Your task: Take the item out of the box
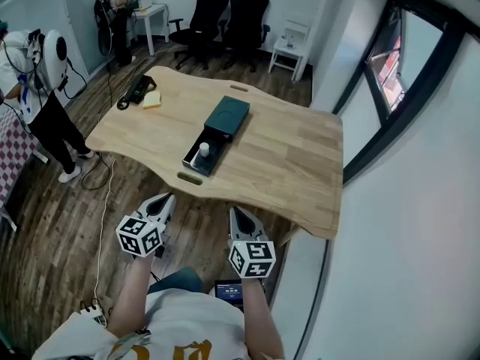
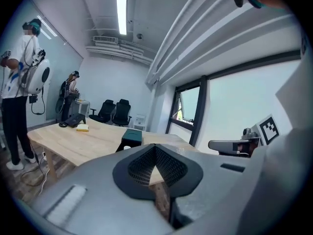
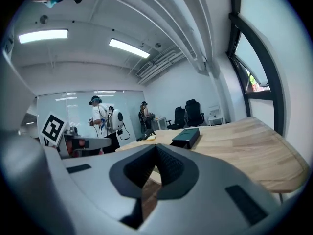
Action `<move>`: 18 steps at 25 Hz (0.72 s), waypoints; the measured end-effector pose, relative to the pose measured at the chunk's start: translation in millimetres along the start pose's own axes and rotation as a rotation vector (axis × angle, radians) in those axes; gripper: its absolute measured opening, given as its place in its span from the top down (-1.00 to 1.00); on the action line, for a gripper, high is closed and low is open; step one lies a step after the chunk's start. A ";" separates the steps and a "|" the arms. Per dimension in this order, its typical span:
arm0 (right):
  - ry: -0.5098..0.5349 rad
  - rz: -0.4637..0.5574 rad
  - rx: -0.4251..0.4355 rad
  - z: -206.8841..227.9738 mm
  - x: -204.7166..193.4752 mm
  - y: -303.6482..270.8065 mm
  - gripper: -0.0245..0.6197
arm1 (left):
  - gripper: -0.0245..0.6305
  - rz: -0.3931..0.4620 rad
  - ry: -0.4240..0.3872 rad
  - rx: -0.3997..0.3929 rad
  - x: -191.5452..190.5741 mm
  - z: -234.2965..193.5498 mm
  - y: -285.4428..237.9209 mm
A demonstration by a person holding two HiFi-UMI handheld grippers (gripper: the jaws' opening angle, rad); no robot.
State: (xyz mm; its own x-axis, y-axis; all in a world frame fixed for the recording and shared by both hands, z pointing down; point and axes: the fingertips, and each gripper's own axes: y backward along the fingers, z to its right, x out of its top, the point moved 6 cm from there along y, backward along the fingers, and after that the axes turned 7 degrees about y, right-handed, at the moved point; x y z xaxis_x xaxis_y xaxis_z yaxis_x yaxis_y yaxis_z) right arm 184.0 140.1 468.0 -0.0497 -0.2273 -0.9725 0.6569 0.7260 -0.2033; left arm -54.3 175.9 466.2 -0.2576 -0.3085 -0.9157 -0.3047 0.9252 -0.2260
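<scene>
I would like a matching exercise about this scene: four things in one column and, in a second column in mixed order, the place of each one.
Things:
1. white item
2. yellow block
3. black chairs
4. left gripper

Places:
A. on the floor beyond the far edge of the table
B. in the pulled-out tray of the dark box
C. in the air, short of the table's near edge
D. on the table's far left corner, beside a black device

Pairs: 1-B, 2-D, 3-A, 4-C
</scene>
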 end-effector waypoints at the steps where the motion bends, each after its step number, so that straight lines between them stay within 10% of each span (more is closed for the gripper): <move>1: 0.003 0.001 0.007 0.4 0.1 -2.6 0.91 | 0.92 0.001 0.006 0.005 -0.9 -2.3 -1.3; 18: 0.046 -0.082 -0.046 66.9 18.7 -170.6 0.91 | 0.92 -0.061 -0.038 -0.129 52.1 -84.5 -172.9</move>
State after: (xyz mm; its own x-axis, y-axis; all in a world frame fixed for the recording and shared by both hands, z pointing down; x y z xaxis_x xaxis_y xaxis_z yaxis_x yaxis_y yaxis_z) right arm 121.3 -31.4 492.1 -0.1374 -0.2581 -0.9563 0.6139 0.7355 -0.2867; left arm -92.5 -18.9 485.6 -0.2011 -0.3524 -0.9140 -0.4348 0.8682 -0.2391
